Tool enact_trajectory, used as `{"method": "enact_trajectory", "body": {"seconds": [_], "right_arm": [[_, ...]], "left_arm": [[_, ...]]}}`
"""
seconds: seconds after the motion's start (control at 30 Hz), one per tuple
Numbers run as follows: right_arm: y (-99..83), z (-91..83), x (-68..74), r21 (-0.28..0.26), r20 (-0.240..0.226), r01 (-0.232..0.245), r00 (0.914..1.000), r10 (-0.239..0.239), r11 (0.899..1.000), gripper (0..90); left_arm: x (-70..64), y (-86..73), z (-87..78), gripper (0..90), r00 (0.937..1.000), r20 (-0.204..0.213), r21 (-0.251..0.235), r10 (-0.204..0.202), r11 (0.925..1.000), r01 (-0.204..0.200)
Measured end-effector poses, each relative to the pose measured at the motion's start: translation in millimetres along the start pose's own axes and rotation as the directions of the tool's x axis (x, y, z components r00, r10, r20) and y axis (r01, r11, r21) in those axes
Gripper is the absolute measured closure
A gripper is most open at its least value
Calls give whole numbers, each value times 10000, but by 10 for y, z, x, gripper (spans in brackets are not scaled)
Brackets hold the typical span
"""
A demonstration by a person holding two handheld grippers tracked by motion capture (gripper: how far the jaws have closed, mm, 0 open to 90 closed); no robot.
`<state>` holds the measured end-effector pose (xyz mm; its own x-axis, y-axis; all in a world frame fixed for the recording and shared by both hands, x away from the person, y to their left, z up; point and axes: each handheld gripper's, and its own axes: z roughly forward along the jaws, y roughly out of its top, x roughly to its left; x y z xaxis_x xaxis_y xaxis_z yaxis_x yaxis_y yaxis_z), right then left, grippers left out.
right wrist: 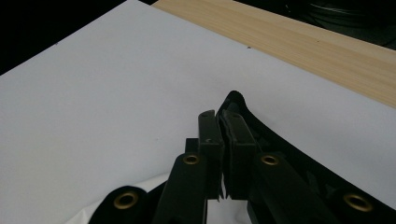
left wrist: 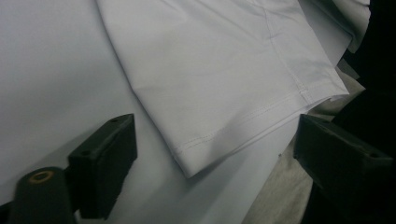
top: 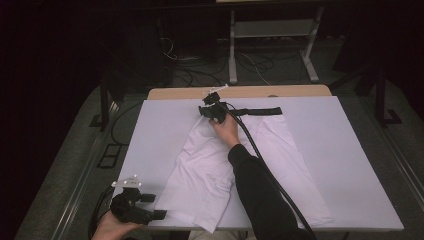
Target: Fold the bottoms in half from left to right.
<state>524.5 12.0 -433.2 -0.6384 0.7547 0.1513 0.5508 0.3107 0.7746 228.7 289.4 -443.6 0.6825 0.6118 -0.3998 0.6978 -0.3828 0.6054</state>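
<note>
I have the right gripper (top: pixel 214 111) at the far end of the white garment (top: pixel 227 165), its jaws pinched together on the black waistband (top: pixel 260 111), which lies along the far side of the white table cover (top: pixel 345 165). The garment looks like a pair of white shorts, spread flat in the middle of the table with one hem (left wrist: pixel 243 133) reaching the near edge. My left gripper (top: pixel 137 207) hovers at the near left corner just beside that hem, jaws spread wide and holding nothing.

My worry is the grip at the far end: in the right gripper view the jaws catch just the band's edge (a thin bite), so a pull could let it slip free. A lift from one end alone could also drag the near hem off the table's edge.

I can read no brand, label or writing anywhere on the fabric or cover.
</note>
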Motion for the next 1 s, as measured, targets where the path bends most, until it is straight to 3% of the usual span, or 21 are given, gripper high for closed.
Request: {"method": "enact_trajectory", "body": {"seconds": [0.1, 0.23, 0.27, 0.3, 0.37, 0.67, 0.83, 0.9, 1.0], "right_arm": [[1, -2, 5, 9, 22, 23, 10000, -23, 10000, 855], [4, -11, 1, -37, -34, -88, 10000, 88, 10000, 856], [4, -11, 1, -37, -34, -88, 10000, 88, 10000, 856], [5, -16, 2, -38, -8, -71, 10000, 71, 10000, 856], [6, -18, 2, -56, -13, -55, 10000, 54, 10000, 856], [6, -26, -3, -139, -40, -61, 10000, 61, 9999, 856], [-3, -21, 3, -108, -43, -24, 10000, 23, 9999, 856], [-5, -23, 5, -95, -76, -30, 10000, 30, 10000, 856], [-1, -32, 2, -69, -89, -20, 10000, 19, 10000, 856]], "left_arm": [[23, -8, -11, 151, 9996, 129, -143, -237, 9996, 239], [58, -20, -25, 303, 9986, 283, -217, -447, 9987, 453], [64, -22, -27, 303, 9983, 339, -180, -478, 9987, 484], [72, -23, -27, 384, 9980, 372, -149, -517, 9985, 523], [82, -27, -25, 456, 9976, 424, -103, -539, 9985, 544], [136, -58, -13, 670, 9970, 393, -171, -671, 9976, 678], [192, -74, 11, 791, 9920, 870, -75, -916, 9957, 926], [203, -80, 17, 847, 9911, 967, 3, -915, 9958, 919], [177, -63, 10, 854, 9936, 888, 53, -693, 9976, 691]]}}
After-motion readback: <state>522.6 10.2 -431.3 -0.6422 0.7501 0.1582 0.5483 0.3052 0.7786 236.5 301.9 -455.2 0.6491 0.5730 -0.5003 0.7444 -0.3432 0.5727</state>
